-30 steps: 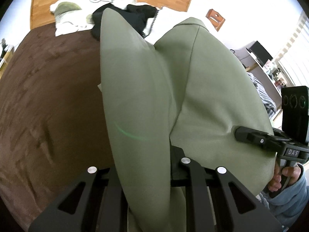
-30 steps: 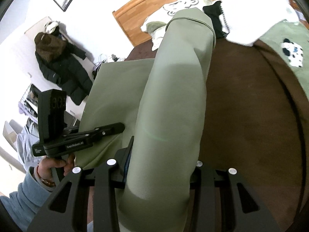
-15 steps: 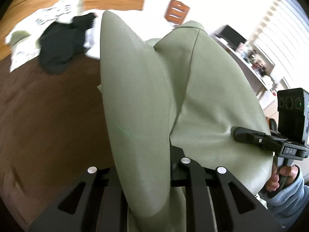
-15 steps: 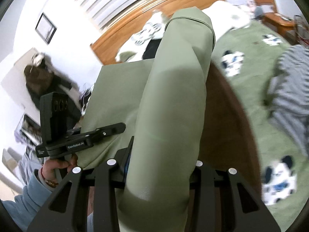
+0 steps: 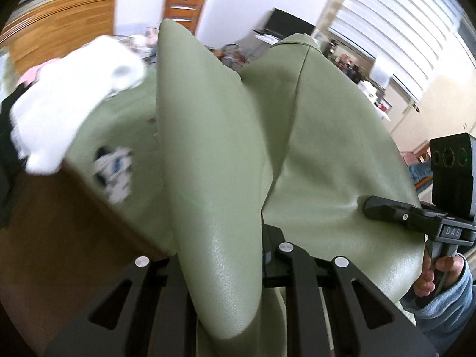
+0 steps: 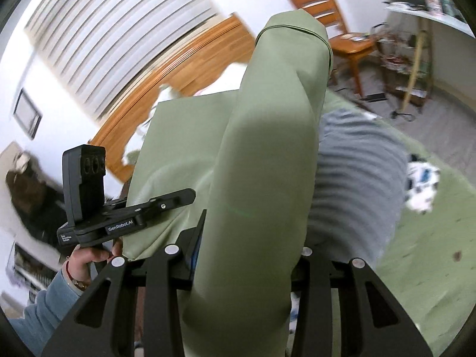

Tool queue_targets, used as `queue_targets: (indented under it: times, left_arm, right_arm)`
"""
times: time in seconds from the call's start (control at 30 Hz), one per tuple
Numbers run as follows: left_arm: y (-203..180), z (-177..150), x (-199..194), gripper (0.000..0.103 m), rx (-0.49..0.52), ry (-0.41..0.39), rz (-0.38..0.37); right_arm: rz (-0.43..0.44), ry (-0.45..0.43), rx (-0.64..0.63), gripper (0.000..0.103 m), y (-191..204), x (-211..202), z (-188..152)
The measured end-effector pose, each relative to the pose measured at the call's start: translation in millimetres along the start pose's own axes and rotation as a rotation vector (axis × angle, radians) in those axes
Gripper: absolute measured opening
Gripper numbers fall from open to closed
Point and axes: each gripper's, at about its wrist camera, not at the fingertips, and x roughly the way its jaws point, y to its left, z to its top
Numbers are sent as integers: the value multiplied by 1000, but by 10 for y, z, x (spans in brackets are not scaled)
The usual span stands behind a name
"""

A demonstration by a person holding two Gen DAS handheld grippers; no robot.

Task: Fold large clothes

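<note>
A large sage-green leather-like garment [image 5: 327, 148] hangs folded between both grippers, held up in the air. My left gripper [image 5: 220, 255] is shut on one edge of it, and a fold rises between the fingers. My right gripper [image 6: 247, 255] is shut on the other edge [image 6: 267, 163]. The right gripper also shows in the left wrist view [image 5: 416, 220], pressed against the cloth. The left gripper shows in the right wrist view [image 6: 142, 211]. The fingertips are hidden by the cloth.
A bed with a brown cover [image 5: 59, 238] and a green blanket [image 6: 431, 253] lies below. A white garment [image 5: 68, 104] and a grey striped garment [image 6: 357, 178] lie on it. A wooden headboard [image 6: 184, 74], a wooden chair [image 6: 342, 29] and a desk [image 6: 431, 9] stand beyond.
Both grippers have swung to the right with the green garment still held. The view has passed from the headboard and pillows toward the chair, desk and window.
</note>
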Motion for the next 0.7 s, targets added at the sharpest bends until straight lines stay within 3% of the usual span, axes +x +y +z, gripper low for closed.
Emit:
queue_targets:
  times: [0.3,0.47,0.63,0.7]
  left_arm:
    - [-205,695,649,18,44,65,-62]
    - [-115,997,922,18,64,109,-71]
    - [14,1059,1317,21,93,190,-70]
    - [99,989,1411,31,80,217,-76]
  right_arm:
    - [-57,-44,118,38,-617,-82,427]
    - [-64,-41,188,38,-790,45,612]
    - [-99,-6,237,38,-975,287,607]
    - [-118,6,245,39,-1027,343,527]
